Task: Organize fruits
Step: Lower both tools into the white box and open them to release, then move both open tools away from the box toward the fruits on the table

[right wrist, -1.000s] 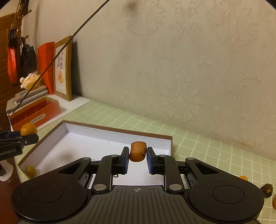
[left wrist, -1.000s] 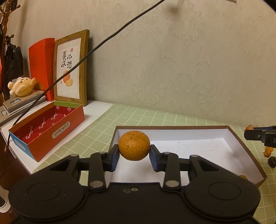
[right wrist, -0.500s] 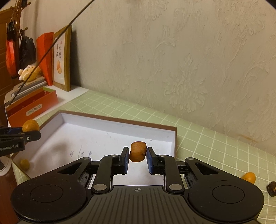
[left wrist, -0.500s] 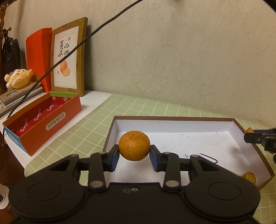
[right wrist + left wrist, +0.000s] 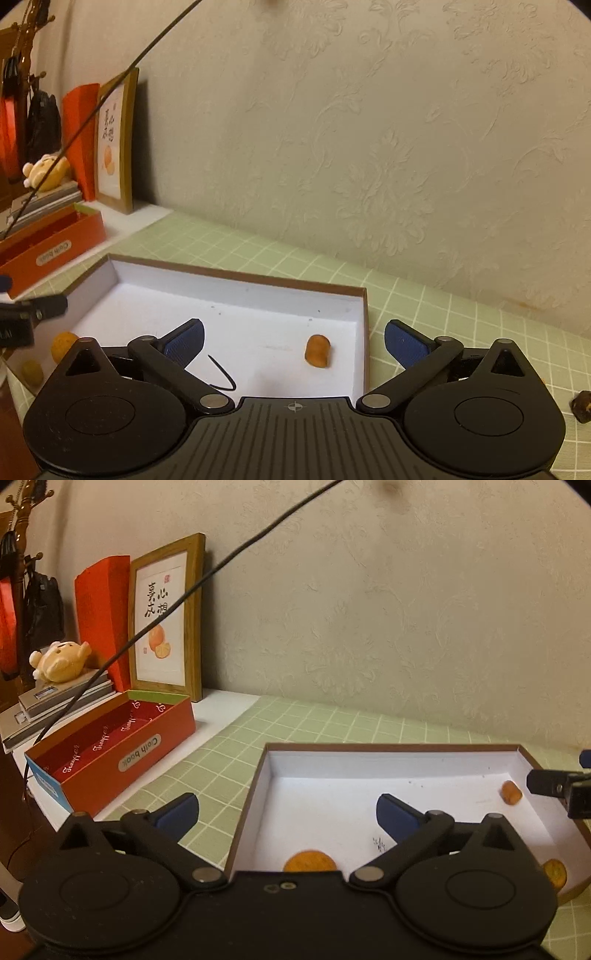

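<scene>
Left gripper (image 5: 287, 814) spread wide, empty, above the near left part of the white tray (image 5: 388, 755). Right gripper (image 5: 293, 341) likewise released, holding nothing. Round orange (image 5: 309, 862) lying on the tray floor at the near edge; small oblong fruit (image 5: 317, 350) resting near the tray's right wall. Red box (image 5: 110, 753) far left on the worktop (image 5: 314, 720).

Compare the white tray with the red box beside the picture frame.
The white tray is wide and shallow with a plain white inside and brown rim; the red box is narrower and deeper, lined red with script print. The white tray sits on the green checked mat and holds orange fruits; the red box sits on the white surface to its left, with no fruit visible inside. Both are open-topped.
</scene>
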A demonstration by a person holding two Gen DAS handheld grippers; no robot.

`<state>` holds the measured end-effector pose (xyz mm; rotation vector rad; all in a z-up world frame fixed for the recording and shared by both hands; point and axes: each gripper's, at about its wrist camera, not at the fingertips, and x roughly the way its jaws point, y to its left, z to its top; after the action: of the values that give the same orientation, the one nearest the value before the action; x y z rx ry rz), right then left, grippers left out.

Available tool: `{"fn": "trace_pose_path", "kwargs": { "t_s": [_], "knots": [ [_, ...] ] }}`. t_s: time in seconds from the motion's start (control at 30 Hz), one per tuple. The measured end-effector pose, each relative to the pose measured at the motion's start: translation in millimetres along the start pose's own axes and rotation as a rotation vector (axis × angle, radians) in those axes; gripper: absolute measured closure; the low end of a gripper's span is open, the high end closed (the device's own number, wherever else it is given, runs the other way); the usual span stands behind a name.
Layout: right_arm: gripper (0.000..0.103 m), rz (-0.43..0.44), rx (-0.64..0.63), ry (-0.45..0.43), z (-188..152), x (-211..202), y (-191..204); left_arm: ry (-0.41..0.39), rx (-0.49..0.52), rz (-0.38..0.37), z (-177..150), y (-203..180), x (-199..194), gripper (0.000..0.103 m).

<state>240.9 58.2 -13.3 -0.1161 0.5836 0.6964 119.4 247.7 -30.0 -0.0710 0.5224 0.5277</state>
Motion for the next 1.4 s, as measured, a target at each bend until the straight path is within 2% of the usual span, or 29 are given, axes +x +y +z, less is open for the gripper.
{"fn": "trace_pose_path", "kwargs": {
  "t_s": [0.53,0.8,1.07,1.3,1.4],
  "knots": [
    [0.0,0.033,0.02,0.007,-1,-13,-1,-0.028,0.024,-0.013,2,-6,-13,0.006],
    [0.0,0.073,0.004,-0.003,3,-46,2,-0.079,0.069,-0.02,4,-21,-43,0.006],
    [0.0,0.075,0.022,-0.032,1,-92,-1,-0.177,0.044,-0.034,11,-45,-77,0.006],
    [0.0,0.01,0.051,-0.084,-11,-133,-22,-0.174,0.047,-0.105,4,-63,-104,0.006],
    [0.0,-0.024,0.068,-0.081,-16,-146,-33,-0.16,0.057,-0.136,3,-74,-108,0.006]
  ]
}}
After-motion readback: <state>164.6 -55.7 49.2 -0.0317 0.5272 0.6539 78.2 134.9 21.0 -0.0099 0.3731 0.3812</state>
